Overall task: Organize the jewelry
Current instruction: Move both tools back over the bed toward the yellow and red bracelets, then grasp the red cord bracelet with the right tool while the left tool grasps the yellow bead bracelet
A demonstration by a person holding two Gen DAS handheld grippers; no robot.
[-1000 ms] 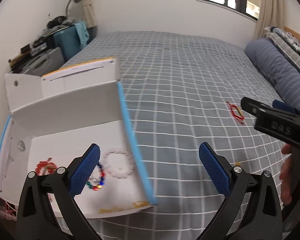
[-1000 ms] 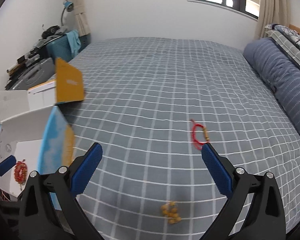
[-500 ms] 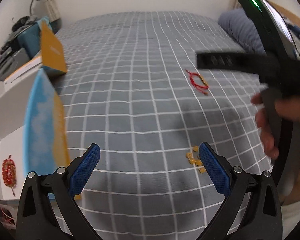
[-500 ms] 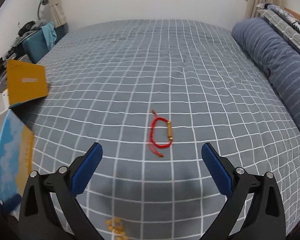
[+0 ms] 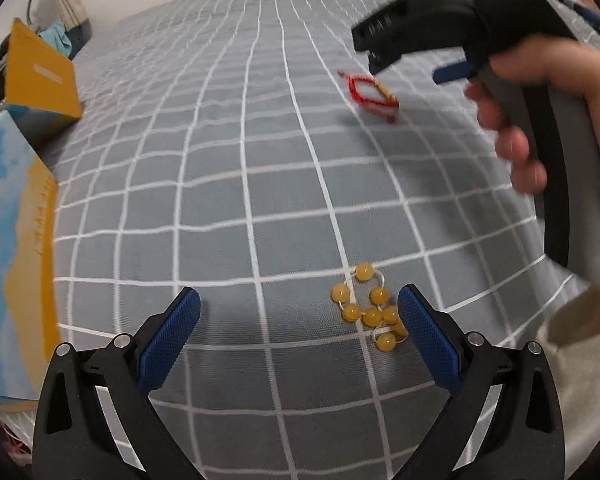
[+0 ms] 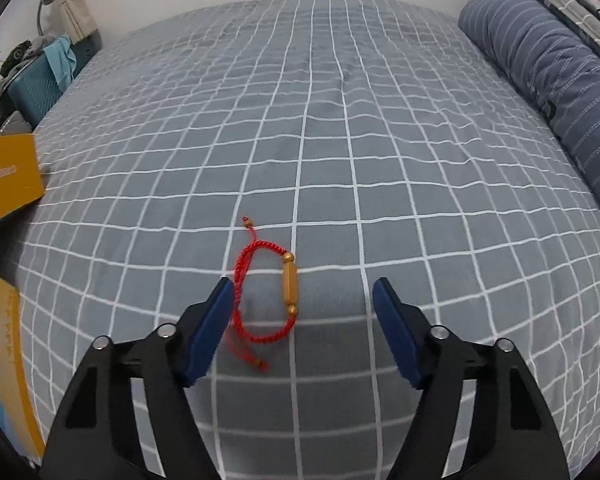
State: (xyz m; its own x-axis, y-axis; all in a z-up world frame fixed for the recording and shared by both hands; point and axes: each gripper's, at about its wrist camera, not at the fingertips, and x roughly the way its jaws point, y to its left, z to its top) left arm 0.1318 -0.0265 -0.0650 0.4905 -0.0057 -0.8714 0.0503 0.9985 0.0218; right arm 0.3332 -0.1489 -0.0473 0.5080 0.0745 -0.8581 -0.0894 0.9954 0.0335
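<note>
A yellow bead bracelet (image 5: 370, 312) lies on the grey checked bed, just inside the right finger of my open left gripper (image 5: 300, 320). A red cord bracelet with a gold tube bead (image 6: 270, 294) lies between the fingers of my open right gripper (image 6: 304, 312), close to its left finger. It also shows in the left wrist view (image 5: 374, 94), under the right gripper's body (image 5: 440, 24). Both grippers are empty.
The open box's blue and yellow wall (image 5: 12, 240) stands at the left, with its yellow flap (image 5: 40, 76) behind; the flap shows in the right wrist view (image 6: 8, 178). A striped blue pillow (image 6: 552, 80) lies at the right. Clutter (image 6: 40, 76) sits beside the bed's far left.
Both grippers moved forward and down from the box toward the bed. The left gripper now frames the yellow beads; the right gripper now frames the red bracelet and has narrowed slightly.
</note>
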